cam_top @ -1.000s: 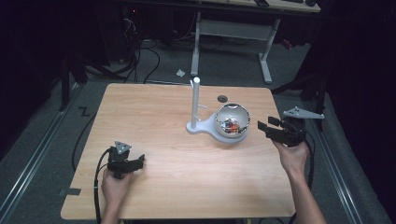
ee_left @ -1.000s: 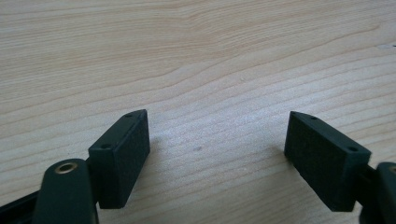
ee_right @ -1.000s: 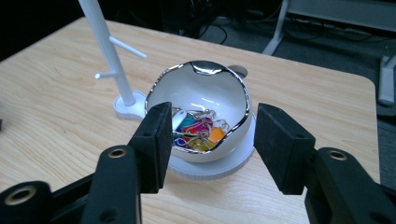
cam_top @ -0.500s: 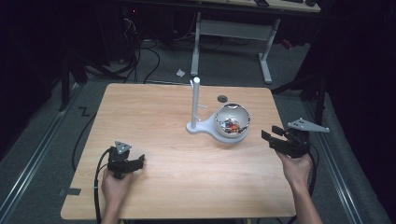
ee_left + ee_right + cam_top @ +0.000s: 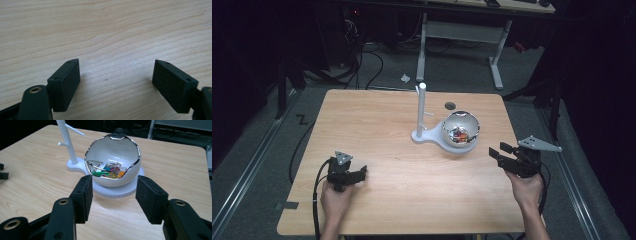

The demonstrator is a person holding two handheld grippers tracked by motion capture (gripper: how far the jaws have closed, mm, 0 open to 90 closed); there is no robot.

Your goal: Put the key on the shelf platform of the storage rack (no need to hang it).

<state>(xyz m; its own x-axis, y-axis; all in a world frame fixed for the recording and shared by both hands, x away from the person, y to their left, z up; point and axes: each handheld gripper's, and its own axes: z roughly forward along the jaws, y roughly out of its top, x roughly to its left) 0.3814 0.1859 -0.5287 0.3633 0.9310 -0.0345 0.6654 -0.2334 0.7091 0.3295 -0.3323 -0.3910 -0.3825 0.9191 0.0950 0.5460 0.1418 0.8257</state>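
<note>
A white bowl (image 5: 461, 129) (image 5: 113, 157) with a ragged silver rim sits on a white stand near the table's middle right; several coloured binder clips (image 5: 107, 171) lie inside. A white post (image 5: 421, 109) (image 5: 66, 140) with short pegs rises from the stand's left end. My right gripper (image 5: 503, 154) (image 5: 113, 197) hovers open just right of the bowl, jaws pointing at it, nothing between them. Low at the table's front left my left gripper (image 5: 358, 173) (image 5: 116, 82) is open over bare wood.
The wooden table (image 5: 377, 125) has a small dark round hole (image 5: 450, 105) behind the bowl. A grey desk frame (image 5: 462, 35) and cables stand on the floor beyond the far edge. Metal rails run along the floor on both sides.
My right gripper has drifted toward the table's front and lower, away from the bowl's right side. The left gripper has kept still.
</note>
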